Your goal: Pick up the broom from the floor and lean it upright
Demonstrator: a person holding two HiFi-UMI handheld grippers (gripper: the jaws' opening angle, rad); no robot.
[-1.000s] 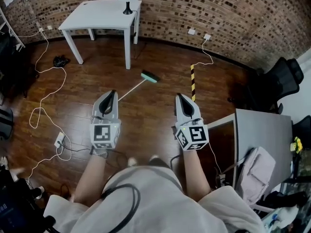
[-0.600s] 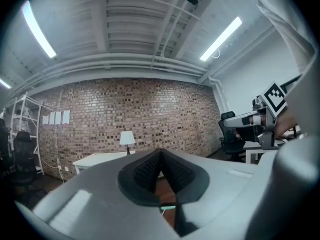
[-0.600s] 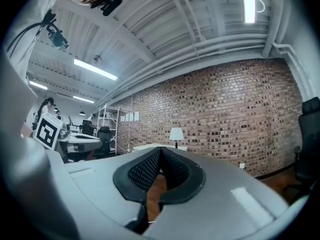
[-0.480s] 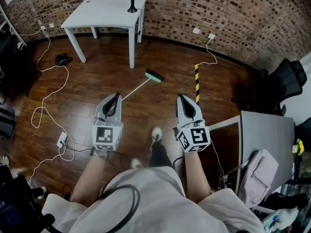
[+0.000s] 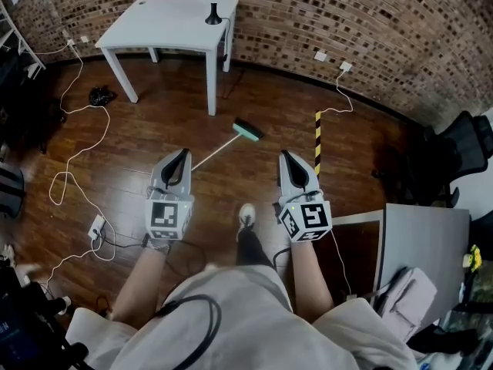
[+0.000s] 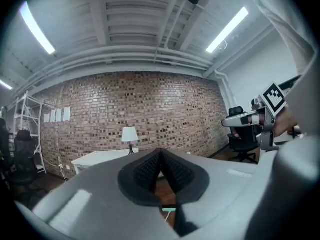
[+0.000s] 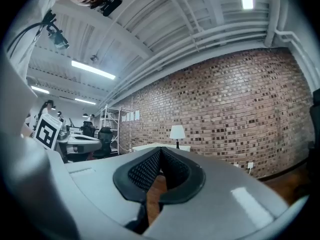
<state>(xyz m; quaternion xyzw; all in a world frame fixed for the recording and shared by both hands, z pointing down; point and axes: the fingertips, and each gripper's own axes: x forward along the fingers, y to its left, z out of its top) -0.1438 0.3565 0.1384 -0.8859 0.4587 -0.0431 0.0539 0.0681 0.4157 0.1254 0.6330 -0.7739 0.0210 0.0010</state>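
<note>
The broom lies on the wooden floor ahead of me, its teal head (image 5: 247, 130) far from me and its thin white handle (image 5: 214, 153) running down-left toward my left gripper (image 5: 182, 153). That gripper hovers beside the handle's near end, jaws shut, holding nothing. In the left gripper view (image 6: 161, 154) a bit of the teal broom head (image 6: 169, 210) shows below the closed pads. My right gripper (image 5: 286, 155) is held level to the right of the broom, also shut and empty; its own view (image 7: 160, 152) shows only floor and brick wall past the pads.
A white table (image 5: 166, 18) with a small lamp (image 5: 213, 14) stands against the brick wall. White cables (image 5: 73, 168) and a power strip (image 5: 95, 225) lie at the left. A yellow-black striped strip (image 5: 316, 141) marks the floor; a grey desk (image 5: 424, 237) and black chair (image 5: 462, 141) are at the right.
I have stepped forward, one foot now ahead between the grippers. Both grippers moved toward the broom together and stayed shut. The broom has not moved on the floor.
</note>
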